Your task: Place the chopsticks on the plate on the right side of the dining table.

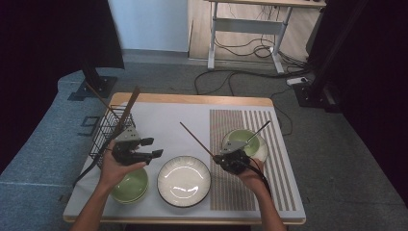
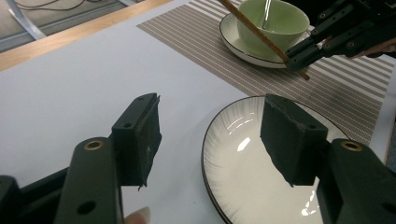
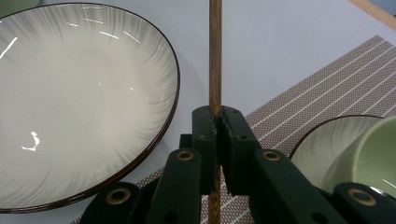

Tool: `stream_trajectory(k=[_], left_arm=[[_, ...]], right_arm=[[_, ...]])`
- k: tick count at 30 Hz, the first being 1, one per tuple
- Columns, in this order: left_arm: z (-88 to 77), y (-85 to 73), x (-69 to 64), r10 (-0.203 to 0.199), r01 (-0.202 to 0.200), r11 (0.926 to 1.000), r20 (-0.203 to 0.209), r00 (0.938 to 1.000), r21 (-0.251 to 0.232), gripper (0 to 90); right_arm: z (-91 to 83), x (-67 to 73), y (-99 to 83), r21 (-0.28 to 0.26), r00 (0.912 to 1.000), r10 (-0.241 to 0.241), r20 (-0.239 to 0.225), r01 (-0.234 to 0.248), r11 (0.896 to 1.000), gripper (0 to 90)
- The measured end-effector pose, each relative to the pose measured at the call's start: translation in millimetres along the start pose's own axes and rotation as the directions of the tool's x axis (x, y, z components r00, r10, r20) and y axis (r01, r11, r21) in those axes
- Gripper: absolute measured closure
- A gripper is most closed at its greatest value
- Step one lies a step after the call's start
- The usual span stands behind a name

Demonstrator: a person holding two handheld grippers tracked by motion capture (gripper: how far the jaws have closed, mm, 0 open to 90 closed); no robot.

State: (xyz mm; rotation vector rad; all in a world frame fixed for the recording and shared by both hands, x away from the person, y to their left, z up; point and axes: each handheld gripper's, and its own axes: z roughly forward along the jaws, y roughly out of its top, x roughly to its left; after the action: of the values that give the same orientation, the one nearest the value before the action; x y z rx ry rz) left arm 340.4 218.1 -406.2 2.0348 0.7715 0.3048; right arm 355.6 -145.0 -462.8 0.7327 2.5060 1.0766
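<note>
1. Chopstick (image 3: pixel 215 70) is clamped between the right gripper's (image 3: pixel 217 122) jaws, slanting up and away from it.
2. Left gripper (image 2: pixel 210 135) stands released, holding nothing, a white plate (image 2: pixel 243 186) just beyond.
3. Farther off, beside the right gripper, sits a green bowl (image 1: pixel 243 140).

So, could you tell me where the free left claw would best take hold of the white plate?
Take the white plate at its near rim, coming in low from the left claw side, one pad above the edge and one below. The plate is shallow and lies flat, so only the raised rim offers a grip. The claw is open beside it.
</note>
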Motion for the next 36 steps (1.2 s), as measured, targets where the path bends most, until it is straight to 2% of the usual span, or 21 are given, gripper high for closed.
stream_trajectory(k=[8, 15, 27, 36], left_arm=[[-1.5, -2.8, 1.4, -0.013, 0.013, 0.9999, 0.010, 0.9999, -0.006, 37.6], [-0.1, -6.6, -0.2, -0.016, 0.016, 0.9998, 0.015, 0.9998, -0.008, 37.7], [-4.9, -13.2, 6.0, -0.034, 0.035, 0.9992, 0.009, 0.9994, -0.021, 37.8], [-4.8, -15.0, 4.9, -0.033, 0.033, 0.9992, 0.002, 0.9994, -0.022, 37.8]], right_arm=[[-13.0, -4.5, -4.5, -0.017, 0.9998, 0.010, 0.017, -0.009, 1.000, 85.1], [-26.3, -12.0, -10.0, -0.041, 0.9981, 0.045, 0.043, -0.043, 0.998, 85.1], [-32.3, -16.7, -13.8, -0.050, 0.9957, 0.072, 0.060, -0.069, 0.996, 85.1], [-37.5, -20.2, -14.6, -0.064, 0.9935, 0.088, 0.071, -0.084, 0.994, 85.1]])
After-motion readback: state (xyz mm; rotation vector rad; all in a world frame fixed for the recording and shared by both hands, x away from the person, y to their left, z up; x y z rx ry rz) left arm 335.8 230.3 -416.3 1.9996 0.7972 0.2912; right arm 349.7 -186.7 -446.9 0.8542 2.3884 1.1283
